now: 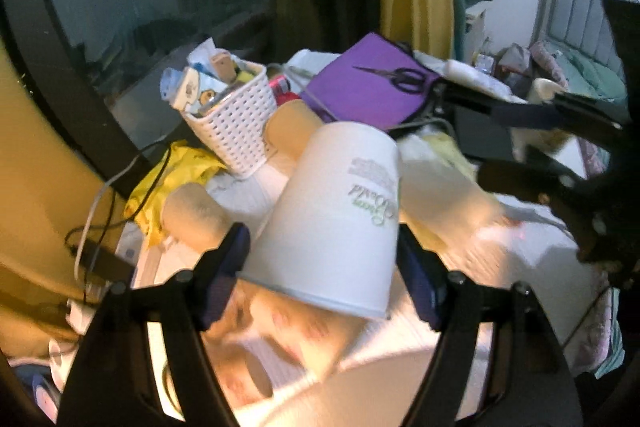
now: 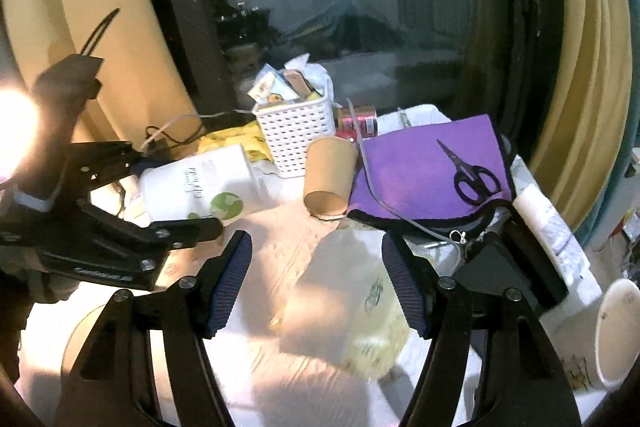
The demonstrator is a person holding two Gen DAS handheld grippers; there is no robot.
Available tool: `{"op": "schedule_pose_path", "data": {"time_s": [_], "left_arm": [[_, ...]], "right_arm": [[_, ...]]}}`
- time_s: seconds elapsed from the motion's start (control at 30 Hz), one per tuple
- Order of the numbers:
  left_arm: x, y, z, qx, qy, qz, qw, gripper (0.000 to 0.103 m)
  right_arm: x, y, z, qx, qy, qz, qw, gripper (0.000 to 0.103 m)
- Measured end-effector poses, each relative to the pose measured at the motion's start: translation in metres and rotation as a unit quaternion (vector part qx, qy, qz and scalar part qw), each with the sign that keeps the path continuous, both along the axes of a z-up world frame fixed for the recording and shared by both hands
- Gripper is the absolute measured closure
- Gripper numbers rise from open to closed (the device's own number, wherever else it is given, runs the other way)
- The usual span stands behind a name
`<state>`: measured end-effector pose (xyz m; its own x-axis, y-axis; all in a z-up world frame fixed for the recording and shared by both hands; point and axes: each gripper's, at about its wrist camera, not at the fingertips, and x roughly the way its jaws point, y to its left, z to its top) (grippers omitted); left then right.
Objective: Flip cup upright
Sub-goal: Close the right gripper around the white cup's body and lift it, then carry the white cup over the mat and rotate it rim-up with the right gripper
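Note:
A white paper cup (image 1: 340,219) with green print is tilted, rim toward the camera, between my left gripper's (image 1: 324,267) blue pads, which close on its sides. In the right wrist view the same cup (image 2: 200,183) is held lifted and on its side by the left gripper (image 2: 168,195). My right gripper (image 2: 316,275) is open and empty above a pale, translucent cup (image 2: 352,303) lying on the white table. A brown paper cup (image 2: 328,175) lies on its side behind it.
A white basket (image 2: 296,135) full of small items stands at the back. A purple mat (image 2: 424,167) holds black scissors (image 2: 472,175). A white cup (image 2: 616,331) stands at the right edge. Cables and a yellow bag (image 1: 172,183) lie left.

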<state>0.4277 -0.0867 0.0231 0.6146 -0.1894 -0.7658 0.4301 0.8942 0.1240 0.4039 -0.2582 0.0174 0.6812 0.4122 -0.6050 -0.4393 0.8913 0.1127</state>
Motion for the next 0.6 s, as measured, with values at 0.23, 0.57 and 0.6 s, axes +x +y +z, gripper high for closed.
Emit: {"op": "schedule_pose_path", "data": {"time_s": [0.23,0.57,0.6], "left_arm": [[-0.095,0.01,-0.005,-0.024,0.011,-0.005,0.9996,0.029],[-0.195,0.024,-0.06,-0.053,0.056,-0.018,0.9969,0.029],[-0.201,0.024,-0.065,-0.053,0.059,-0.022,0.9966,0.029]], "right_arm": [[-0.061,0.009,0.006,-0.009,-0.006,0.059,0.998,0.032],[-0.146,0.036,-0.028,-0.055,0.022,0.148,0.987,0.032],[-0.151,0.038,-0.034,-0.056,0.029,0.152,0.986,0.032]]}}
